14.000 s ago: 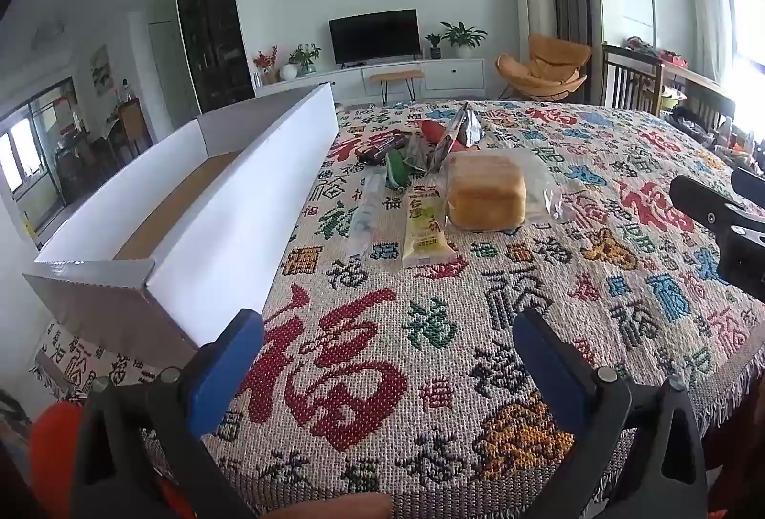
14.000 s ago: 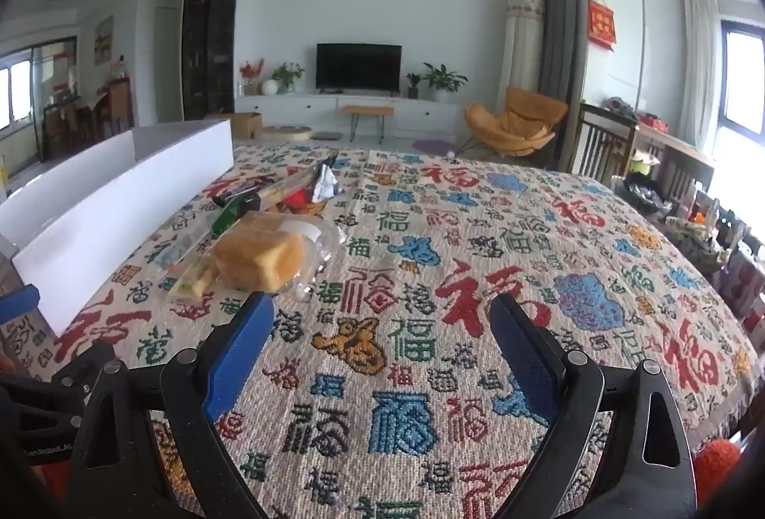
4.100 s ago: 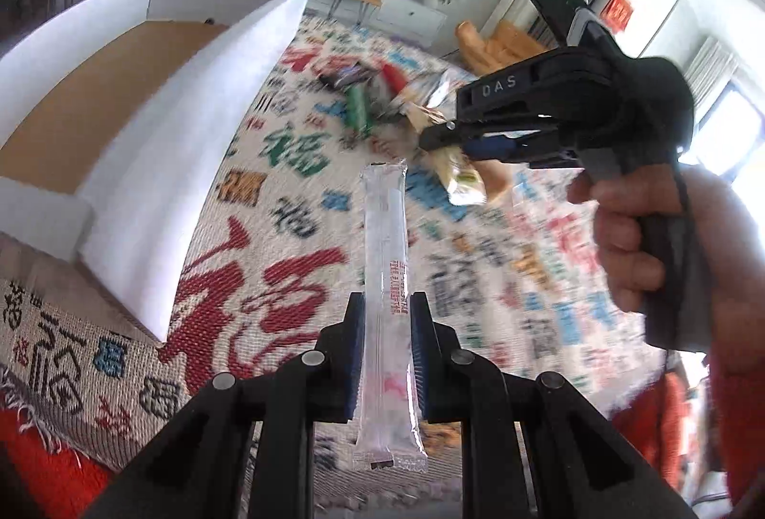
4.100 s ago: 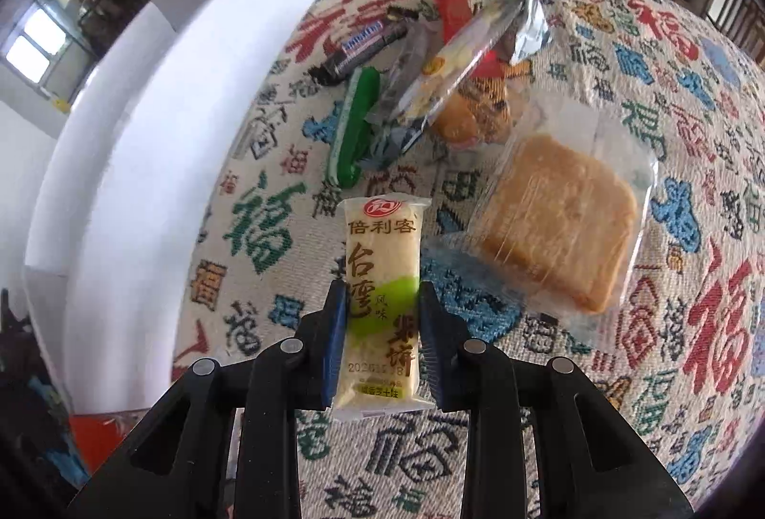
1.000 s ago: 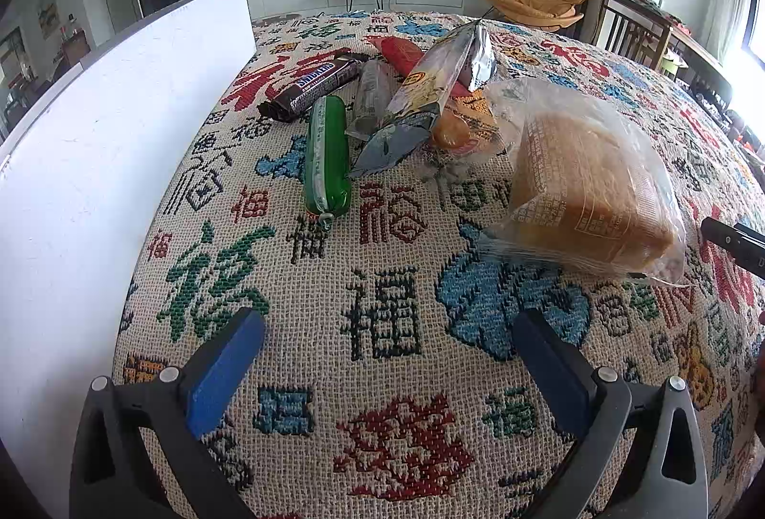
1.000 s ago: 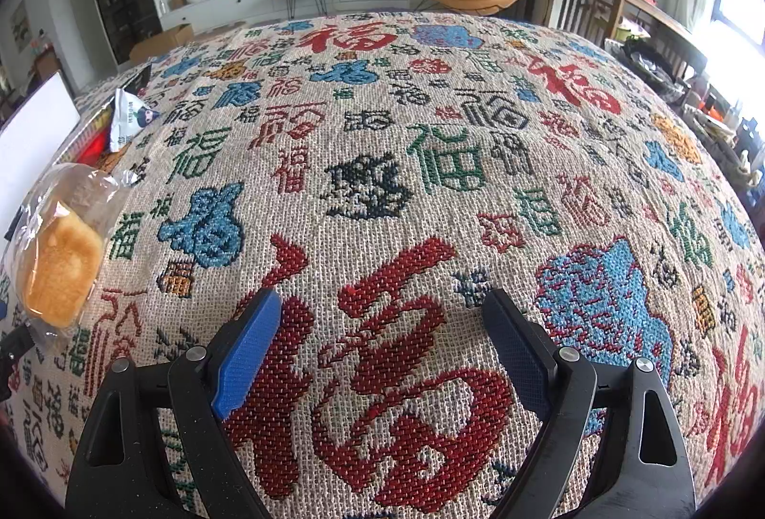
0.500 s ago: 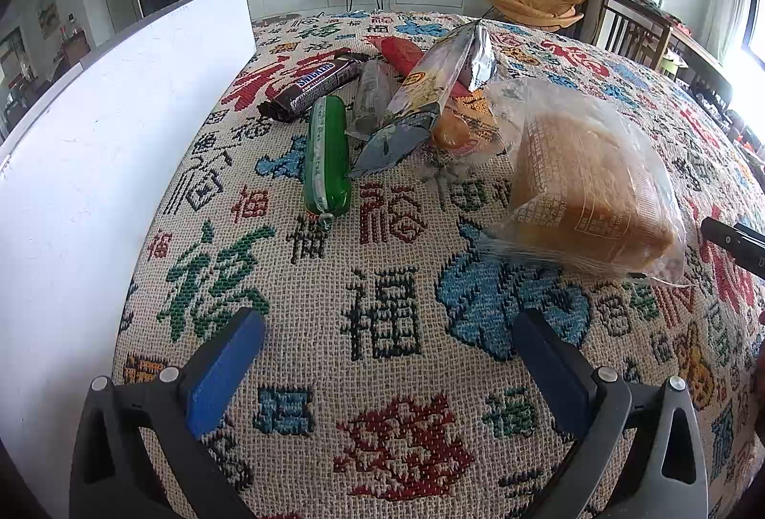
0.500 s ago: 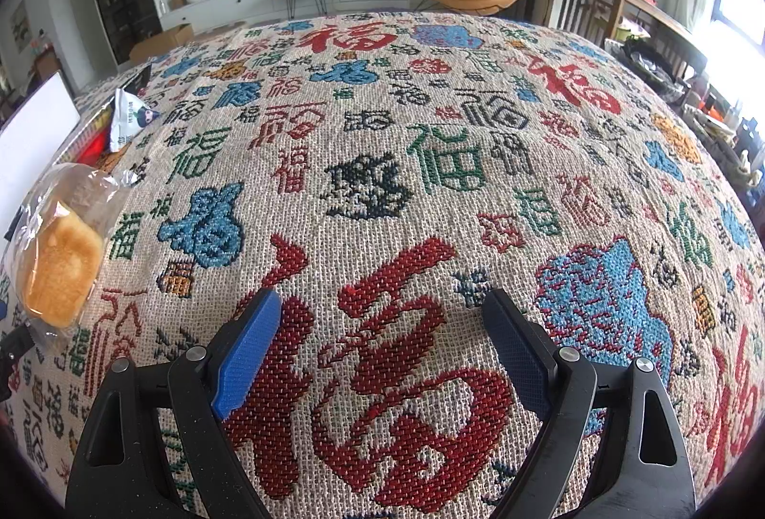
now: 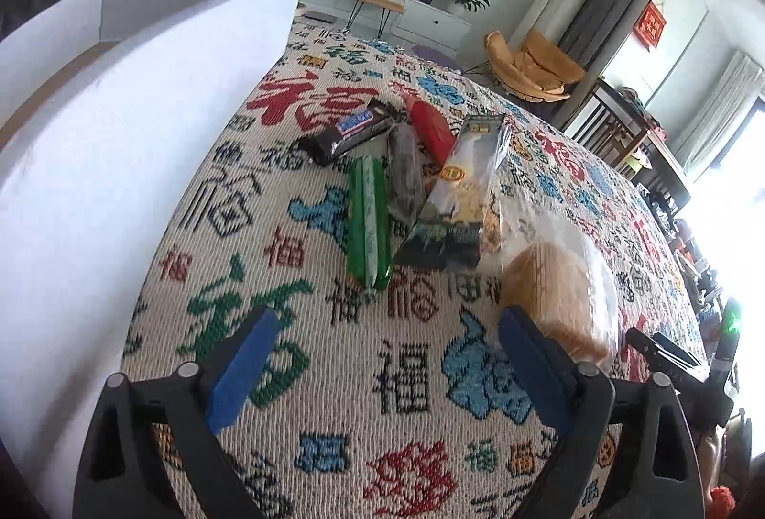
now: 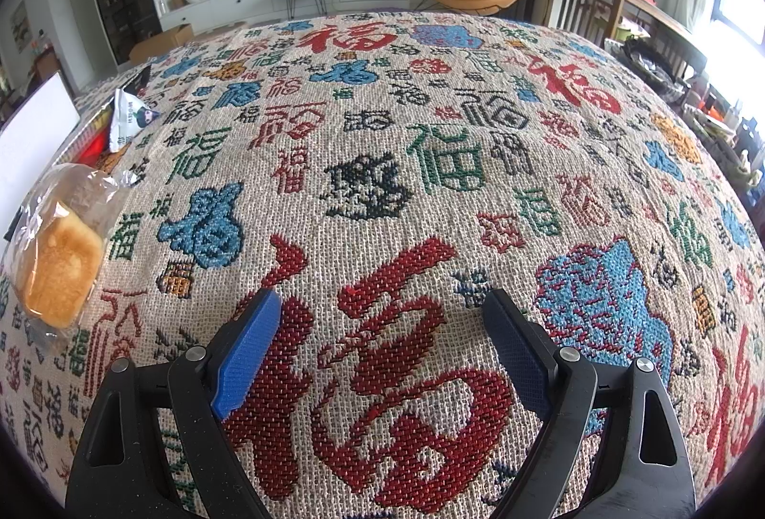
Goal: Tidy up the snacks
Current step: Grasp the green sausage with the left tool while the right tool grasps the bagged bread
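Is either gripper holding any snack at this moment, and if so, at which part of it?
Nothing is held. The left gripper and the right gripper are both open, with only the tablecloth showing between their fingers.

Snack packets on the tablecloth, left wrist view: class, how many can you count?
6: chocolate bar, red packet, dark packet, green stick, yellow-and-dark pouch, bagged bread. Overlaps may hide more.
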### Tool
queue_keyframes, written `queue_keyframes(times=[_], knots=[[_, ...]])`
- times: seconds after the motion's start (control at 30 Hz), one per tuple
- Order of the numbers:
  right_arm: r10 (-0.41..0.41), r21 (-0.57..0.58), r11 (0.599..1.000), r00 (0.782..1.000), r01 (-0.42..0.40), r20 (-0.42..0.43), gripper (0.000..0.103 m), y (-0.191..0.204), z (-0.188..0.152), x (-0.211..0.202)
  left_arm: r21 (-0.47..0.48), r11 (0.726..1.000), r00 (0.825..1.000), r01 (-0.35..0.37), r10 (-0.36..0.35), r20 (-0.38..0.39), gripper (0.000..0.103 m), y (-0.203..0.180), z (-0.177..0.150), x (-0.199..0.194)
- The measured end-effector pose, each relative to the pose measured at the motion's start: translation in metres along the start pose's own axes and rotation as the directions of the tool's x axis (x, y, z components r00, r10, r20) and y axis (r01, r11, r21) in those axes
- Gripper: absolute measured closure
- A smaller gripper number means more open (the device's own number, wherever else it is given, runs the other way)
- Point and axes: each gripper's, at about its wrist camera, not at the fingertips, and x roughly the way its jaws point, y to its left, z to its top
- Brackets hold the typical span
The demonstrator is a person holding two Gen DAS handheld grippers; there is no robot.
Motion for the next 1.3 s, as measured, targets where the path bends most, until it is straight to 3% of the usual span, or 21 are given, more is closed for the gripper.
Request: queue_keyframes(times=[0.17, 0.27, 0.33, 0.37, 0.4, 0.5, 0.57, 0.73, 0.8, 0.83, 0.87, 0.93, 1.1, 1.2, 1.23, 1.3], knots=[[0.000, 0.000, 1.000, 1.000, 0.000, 0.000, 0.014, 0.000, 0.000, 0.000, 0.018, 0.993, 0.992, -0.120, 0.121, -0.037, 0.051, -0.003, 0.039, 0.033], [0.000, 0.000, 1.000, 1.000, 0.000, 0.000, 0.014, 0.000, 0.000, 0.000, -0.014, 0.992, 0.988, -0.129, 0.127, -0.089, 0.054, 0.004, 0.045, 0.056], [0.000, 0.000, 1.000, 1.000, 0.000, 0.000, 0.014, 0.000, 0.000, 0.000, 0.040, 0.988, 0.986, -0.148, 0.151, -0.066, 0.058, 0.000, 0.046, 0.059], [0.000, 0.001, 1.000, 1.000, 0.000, 0.000, 0.014, 0.000, 0.000, 0.000, 0.074, 0.982, 0.982, -0.172, 0.177, -0.068, 0.076, -0.003, 0.046, 0.061], [0.000, 0.001, 1.000, 1.000, 0.000, 0.000, 0.014, 0.000, 0.000, 0.000, 0.109, 0.976, 0.979, -0.189, 0.195, -0.052, 0.080, -0.007, 0.044, 0.059], [0.000, 0.001, 1.000, 1.000, 0.000, 0.000, 0.014, 0.000, 0.000, 0.000, 0.108, 0.976, 0.981, -0.187, 0.191, -0.030, 0.081, -0.004, 0.032, 0.047], [0.000, 0.001, 1.000, 1.000, 0.000, 0.000, 0.014, 0.000, 0.000, 0.000, 0.085, 0.985, 0.986, -0.153, 0.158, -0.056, 0.081, -0.001, 0.014, 0.034], [0.000, 0.001, 1.000, 1.000, 0.000, 0.000, 0.014, 0.000, 0.000, 0.000, 0.068, 0.994, 0.992, -0.088, 0.094, -0.088, 0.077, -0.010, -0.049, -0.015], [-0.001, 0.001, 1.000, 1.000, 0.001, 0.000, 0.014, 0.000, 0.000, 0.000, 0.085, 0.992, 0.993, -0.093, 0.098, -0.066, 0.057, -0.012, -0.062, -0.021], [-0.001, 0.001, 1.000, 1.000, 0.001, 0.000, 0.014, 0.000, 0.000, 0.000, 0.104, 0.990, 0.994, -0.095, 0.100, -0.039, 0.039, -0.013, -0.065, -0.023], [-0.001, 0.001, 1.000, 1.000, 0.001, 0.000, 0.014, 0.000, 0.000, 0.000, 0.121, 0.982, 0.989, -0.146, 0.149, -0.017, 0.023, -0.013, -0.066, -0.021], [-0.001, 0.001, 1.000, 1.000, 0.001, 0.000, 0.014, 0.000, 0.000, 0.000, 0.136, 0.968, 0.978, -0.209, 0.210, 0.006, 0.020, -0.009, -0.065, -0.015], [-0.001, 0.000, 1.000, 1.000, 0.001, 0.000, 0.014, 0.000, 0.000, 0.000, 0.157, 0.957, 0.970, -0.243, 0.244, 0.016, 0.020, -0.007, -0.064, -0.009], [0.001, -0.004, 1.000, 1.000, -0.001, -0.006, 0.011, 0.000, 0.002, 0.002, 0.195, 0.942, 0.961, -0.272, 0.276, 0.006, 0.015, -0.013, -0.063, -0.002], [0.003, -0.005, 1.000, 1.000, -0.003, -0.020, 0.011, 0.000, 0.004, 0.003, 0.190, 0.945, 0.963, -0.266, 0.270, 0.005, 0.014, -0.012, -0.063, -0.003], [0.026, 0.024, 0.999, 0.992, -0.024, -0.127, 0.012, 0.004, 0.018, 0.005, 0.188, 0.946, 0.964, -0.263, 0.267, 0.005, 0.014, -0.011, -0.063, -0.003]])
